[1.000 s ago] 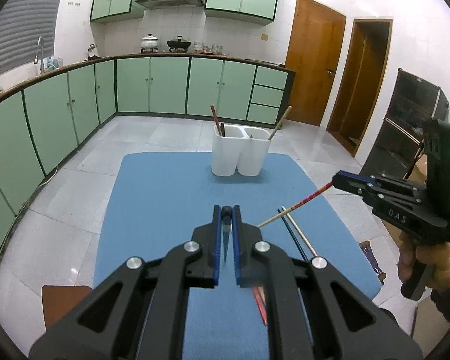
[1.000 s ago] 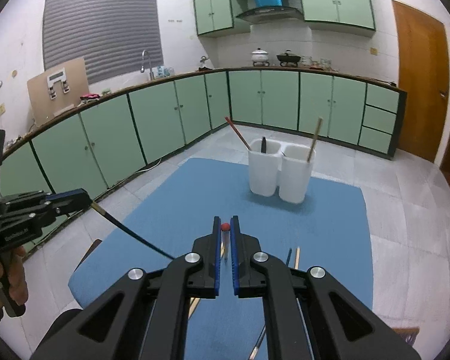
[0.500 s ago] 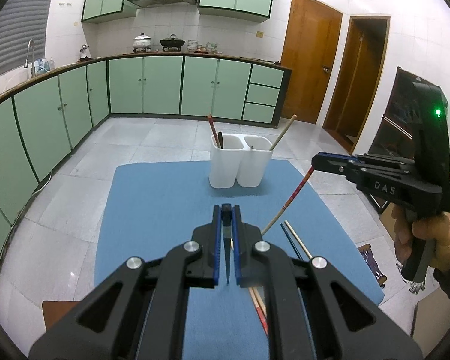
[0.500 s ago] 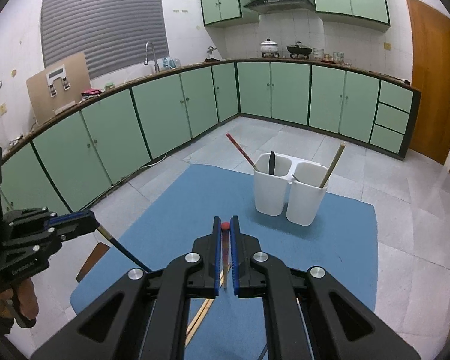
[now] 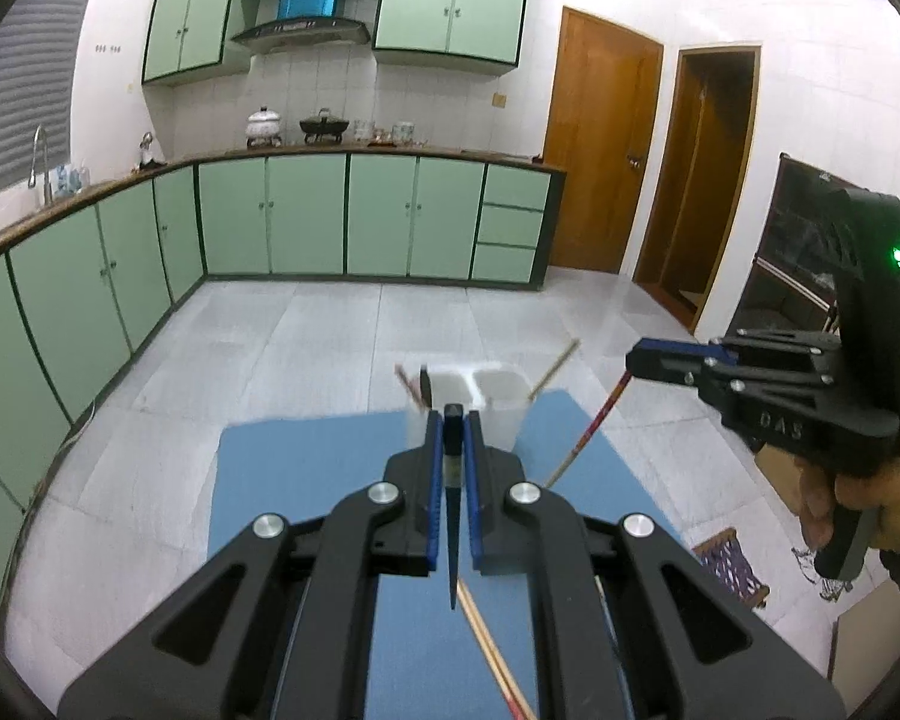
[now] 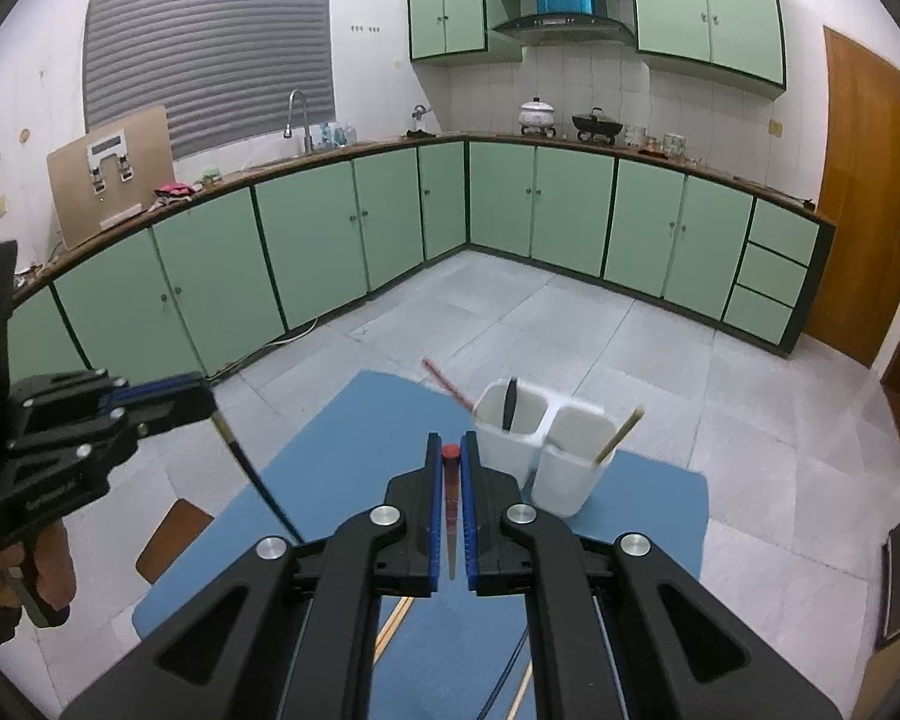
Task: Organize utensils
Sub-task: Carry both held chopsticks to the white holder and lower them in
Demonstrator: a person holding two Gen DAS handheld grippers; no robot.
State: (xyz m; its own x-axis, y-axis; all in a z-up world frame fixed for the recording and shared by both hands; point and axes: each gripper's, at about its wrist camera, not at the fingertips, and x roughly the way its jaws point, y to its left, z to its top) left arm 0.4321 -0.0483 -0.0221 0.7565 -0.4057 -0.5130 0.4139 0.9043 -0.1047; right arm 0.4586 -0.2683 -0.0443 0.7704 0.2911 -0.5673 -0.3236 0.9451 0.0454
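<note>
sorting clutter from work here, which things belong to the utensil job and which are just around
Job:
- black chopstick in left gripper
- red chopstick in right gripper
- white two-compartment plastic holder
- loose wooden chopsticks on blue mat

Around:
- white lidded pot
- black wok

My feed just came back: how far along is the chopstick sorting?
Done: three sticks stand in the white holder. In hand: the left hand-held gripper clamps a dark chopstick, the right hand-held gripper a red chopstick. Left: several chopsticks lie on the blue mat.
</note>
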